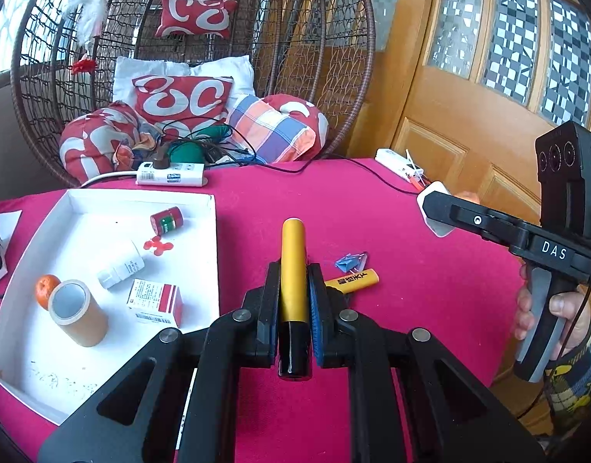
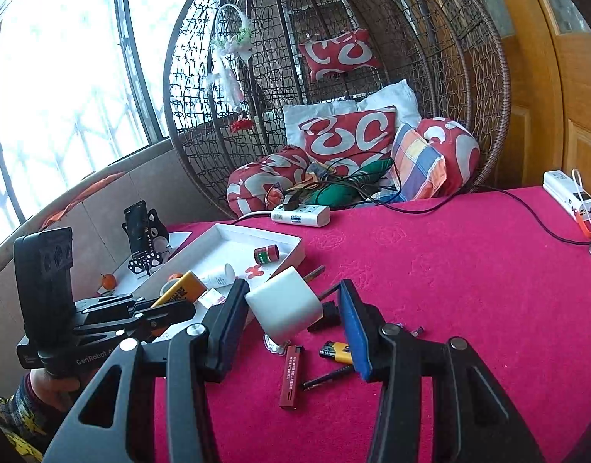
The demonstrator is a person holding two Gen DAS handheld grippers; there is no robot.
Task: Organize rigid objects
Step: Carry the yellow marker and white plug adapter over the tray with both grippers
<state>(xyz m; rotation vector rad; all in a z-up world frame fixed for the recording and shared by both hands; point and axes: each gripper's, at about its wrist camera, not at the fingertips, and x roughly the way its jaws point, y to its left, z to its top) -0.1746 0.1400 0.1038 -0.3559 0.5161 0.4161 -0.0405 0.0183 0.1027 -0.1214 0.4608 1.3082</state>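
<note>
Both hands loaded, mid-carry step: left tongs (image 1: 293,305) clamped tight on a gold-and-black tube (image 1: 293,270), held lengthwise between the pads above the pink counter (image 1: 411,289); right tongs (image 2: 291,308) part open around a white charger block (image 2: 285,303), with the left pad pressed to it; right-pad contact is unclear from the wrist view. From the left wrist view the block shows at the tip of the right tongs, off the counter. White tray (image 1: 25,297) sits to the left on the counter and already holds a tape roll (image 1: 77,312), an orange (image 1: 46,289), a white bottle (image 1: 121,266), a red-and-white box (image 1: 156,301) and a small red can (image 1: 167,220). Next move, likely: swing both loads left over the tray rim and lower into bare floor near the far corner, without knocking the bottle or can; then let go. Still loose on the counter: yellow lighter (image 2: 336,351), red stick (image 2: 291,376), blue clip (image 1: 349,261), yellow marker (image 1: 351,281). Readable writing: "DAS" on the right tool body, "GenRobot" on the left tool; marker and box carry Chinese print, too small to read.
</note>
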